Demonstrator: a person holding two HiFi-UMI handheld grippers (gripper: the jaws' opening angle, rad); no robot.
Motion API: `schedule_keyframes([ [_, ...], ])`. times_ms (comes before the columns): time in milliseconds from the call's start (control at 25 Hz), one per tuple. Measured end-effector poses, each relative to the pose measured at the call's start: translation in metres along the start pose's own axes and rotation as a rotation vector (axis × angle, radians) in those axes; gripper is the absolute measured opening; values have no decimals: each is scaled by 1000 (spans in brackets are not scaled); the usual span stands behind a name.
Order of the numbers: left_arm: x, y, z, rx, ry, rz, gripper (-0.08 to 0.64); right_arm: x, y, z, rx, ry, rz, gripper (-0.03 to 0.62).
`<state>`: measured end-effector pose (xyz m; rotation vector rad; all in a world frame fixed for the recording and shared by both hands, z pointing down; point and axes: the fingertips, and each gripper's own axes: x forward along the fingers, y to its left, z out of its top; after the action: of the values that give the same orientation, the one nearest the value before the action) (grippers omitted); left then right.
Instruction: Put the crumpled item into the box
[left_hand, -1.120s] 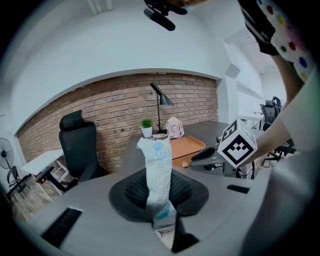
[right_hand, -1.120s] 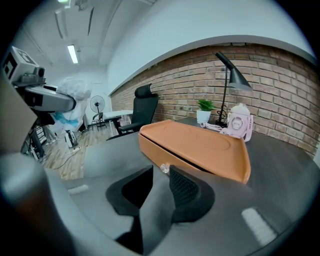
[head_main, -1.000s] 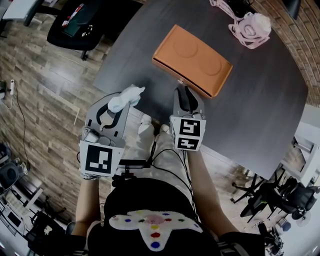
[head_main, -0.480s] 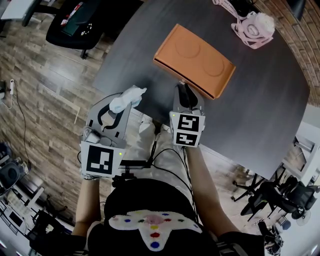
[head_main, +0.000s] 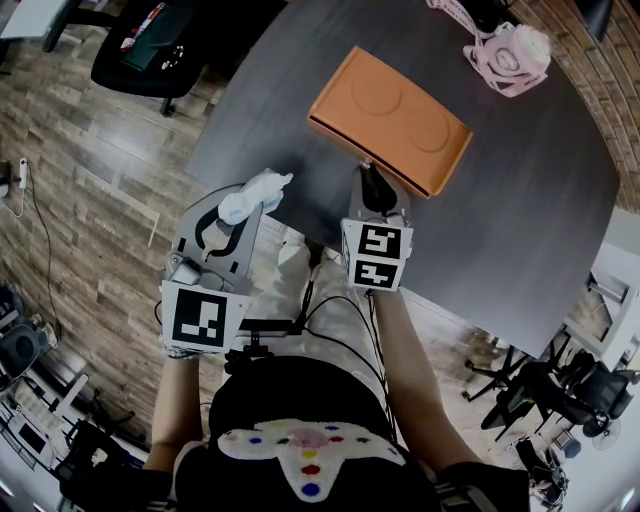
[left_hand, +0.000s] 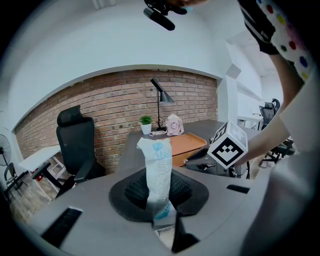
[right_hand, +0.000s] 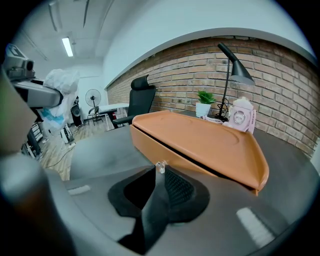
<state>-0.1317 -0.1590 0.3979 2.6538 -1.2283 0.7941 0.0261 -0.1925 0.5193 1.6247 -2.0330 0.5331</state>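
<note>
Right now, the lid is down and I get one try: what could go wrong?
The right tool seems to pinch only the small clear tab of the orange box; it could slip off and leave the lid shut. Most of the crumpled item sticks out past the tips of the left tool, so it may flop or pull free. Pulling the tab might drag the box across the table.

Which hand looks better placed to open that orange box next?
Right. The right gripper has its shut tips at the closed box's front tab; the left gripper is clamped on the crumpled item.
</note>
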Motion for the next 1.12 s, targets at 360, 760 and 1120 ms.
schedule_keyframes([
  [360, -4, -2, -4, -6, 2, 1, 57, -8, 9, -10, -11, 17, 16, 64],
  [760, -5, -5, -5, -3, -2, -8, 57, -24, 29, -15, 7, 12, 45, 63],
  [1120, -5, -10, -6, -7, -4, -11, 57, -37, 41, -25, 6, 15, 64, 61],
])
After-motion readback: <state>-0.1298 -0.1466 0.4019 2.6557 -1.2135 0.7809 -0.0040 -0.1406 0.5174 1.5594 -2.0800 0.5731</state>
